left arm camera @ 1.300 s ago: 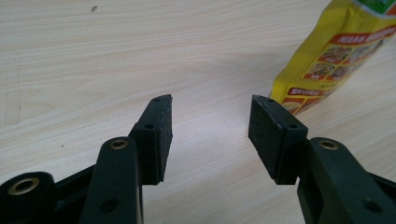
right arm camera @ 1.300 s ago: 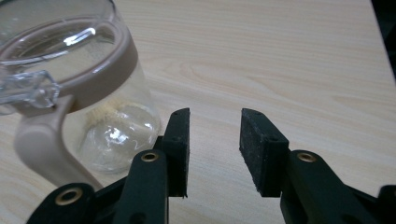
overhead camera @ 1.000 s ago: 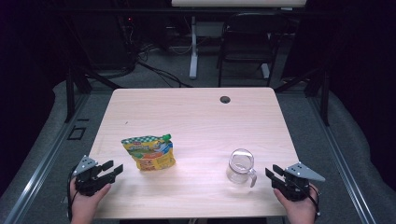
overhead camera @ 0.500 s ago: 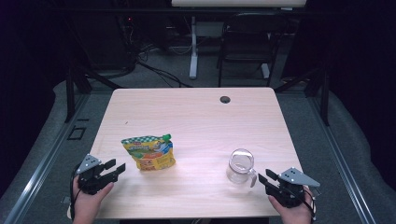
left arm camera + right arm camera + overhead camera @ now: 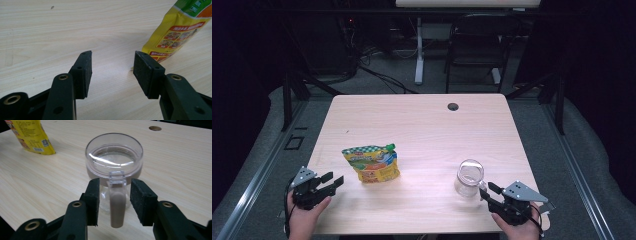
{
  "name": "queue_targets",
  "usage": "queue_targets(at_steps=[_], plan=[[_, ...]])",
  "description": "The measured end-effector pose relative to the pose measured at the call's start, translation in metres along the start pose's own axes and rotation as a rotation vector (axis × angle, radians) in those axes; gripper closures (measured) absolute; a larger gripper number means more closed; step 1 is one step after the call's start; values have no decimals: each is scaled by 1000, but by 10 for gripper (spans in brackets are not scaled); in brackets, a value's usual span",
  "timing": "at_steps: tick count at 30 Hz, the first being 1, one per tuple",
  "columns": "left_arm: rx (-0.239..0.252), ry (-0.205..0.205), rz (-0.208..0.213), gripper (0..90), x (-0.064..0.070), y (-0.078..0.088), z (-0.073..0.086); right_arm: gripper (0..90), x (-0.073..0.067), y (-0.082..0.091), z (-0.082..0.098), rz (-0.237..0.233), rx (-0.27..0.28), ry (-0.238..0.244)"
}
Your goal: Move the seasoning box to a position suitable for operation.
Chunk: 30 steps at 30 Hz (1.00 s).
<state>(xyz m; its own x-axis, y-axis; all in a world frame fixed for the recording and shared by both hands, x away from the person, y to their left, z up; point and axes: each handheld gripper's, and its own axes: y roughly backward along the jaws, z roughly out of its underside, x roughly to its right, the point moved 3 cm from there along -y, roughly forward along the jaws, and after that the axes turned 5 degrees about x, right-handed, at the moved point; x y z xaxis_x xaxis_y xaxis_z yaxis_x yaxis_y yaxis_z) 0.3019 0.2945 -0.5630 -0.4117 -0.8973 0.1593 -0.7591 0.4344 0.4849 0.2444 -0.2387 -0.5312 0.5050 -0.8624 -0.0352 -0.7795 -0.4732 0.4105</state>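
**Right jaws lining up on the mug handle, nothing lifted yet**

The right gripper (image 5: pixel 113 202) is sitting low at the near edge of the tabletop (image 5: pixel 422 120), and its jaws are straddling the handle (image 5: pixel 117 205) of the clear glass mug (image 5: pixel 114 167). The handle is standing upright in the gap between the two pads, with daylight on either side, so the pads are not pressing on it; the jaws have just been opening and are standing moderately wide. The mug body is sitting just beyond the jaw tips, upright and apparently empty.

The left gripper (image 5: pixel 112 72) is resting at the opposite near corner with its jaws parted and nothing between them. The yellow snack pouch (image 5: pixel 177 30) is lying just past the tip of its right-hand jaw, off to that side, apart from the pads.

Judging from this, the work is only starting: the approach to the mug is about done, while closing on the handle, lifting, and anything involving the pouch are all remaining. The pouch appears sealed and untouched.
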Motion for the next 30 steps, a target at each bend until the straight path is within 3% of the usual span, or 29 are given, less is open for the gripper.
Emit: queue_targets(at_steps=[4,10,16,19,30], plan=[[-3,-6,4,491,1,0,1,544,-4,-6,3,2,-13,19],[-9,-11,0,489,1,0,2,557,0,-12,8,25,-50,-1],[-8,-15,0,487,1,0,2,619,3,-21,14,20,-91,6],[-8,-13,-3,484,1,1,3,714,1,-26,16,15,-123,33],[-8,-16,-8,484,0,2,3,728,-6,-28,12,-19,-134,65]])
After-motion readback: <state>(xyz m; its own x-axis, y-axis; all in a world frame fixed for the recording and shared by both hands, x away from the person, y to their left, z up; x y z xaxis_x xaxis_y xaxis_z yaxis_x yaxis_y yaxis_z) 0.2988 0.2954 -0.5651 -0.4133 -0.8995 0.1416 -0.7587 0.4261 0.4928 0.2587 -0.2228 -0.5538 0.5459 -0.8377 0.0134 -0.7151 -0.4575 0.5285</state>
